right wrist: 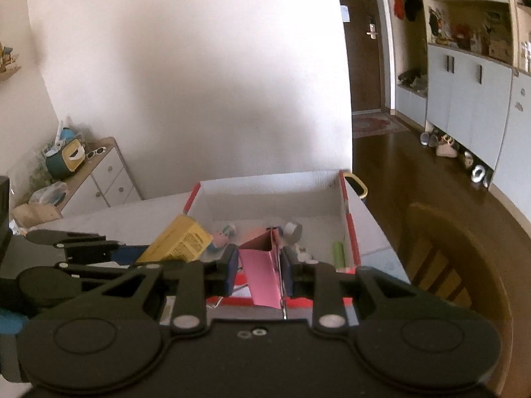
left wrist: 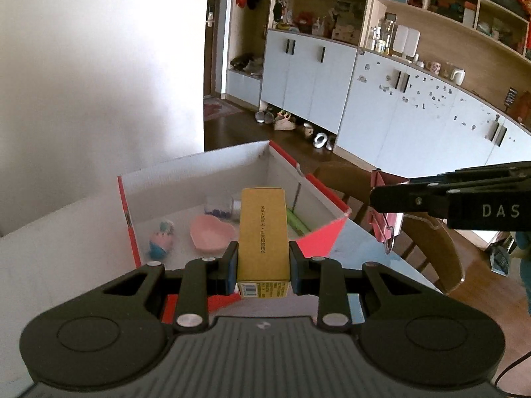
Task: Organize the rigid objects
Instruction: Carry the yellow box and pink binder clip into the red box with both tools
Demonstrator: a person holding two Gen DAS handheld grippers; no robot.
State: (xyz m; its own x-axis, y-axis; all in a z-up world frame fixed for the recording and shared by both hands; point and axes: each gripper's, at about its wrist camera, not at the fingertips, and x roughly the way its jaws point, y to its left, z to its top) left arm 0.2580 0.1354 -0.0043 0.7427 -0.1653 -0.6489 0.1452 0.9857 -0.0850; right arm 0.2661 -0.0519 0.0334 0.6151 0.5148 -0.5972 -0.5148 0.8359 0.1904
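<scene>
- A tall yellow carton (left wrist: 263,237) is seen pinched between the blue-padded fingers of the left gripper (left wrist: 264,265) at centre frame of the left wrist view, held by its lower end above the near edge of the red-and-white box (left wrist: 199,172), presumably so that it can be lowered inside with the other items.
- A large pink binder clip (right wrist: 262,272) is gripped by the right gripper (right wrist: 260,267), its jaws pressed onto the clip's folded body; it is held over the box's near rim at lower centre of the right wrist view, judged to be waiting its turn for the same box.
- Items already lying on the box floor are shown in the left wrist view: a pink heart-shaped dish (left wrist: 212,237), a small pastel figurine (left wrist: 162,239) to its left, a green tube (left wrist: 298,224) along the right wall and a clear container (left wrist: 220,206) at the back.
- Printed text on the carton's side and a barcode at its base are shown only by the left wrist view; the right wrist view alone shows the carton tilted, at centre left of frame.
- A wooden chair (right wrist: 458,265), at lower right, and a low sideboard (right wrist: 103,179), at mid left, are best seen from the right wrist.
</scene>
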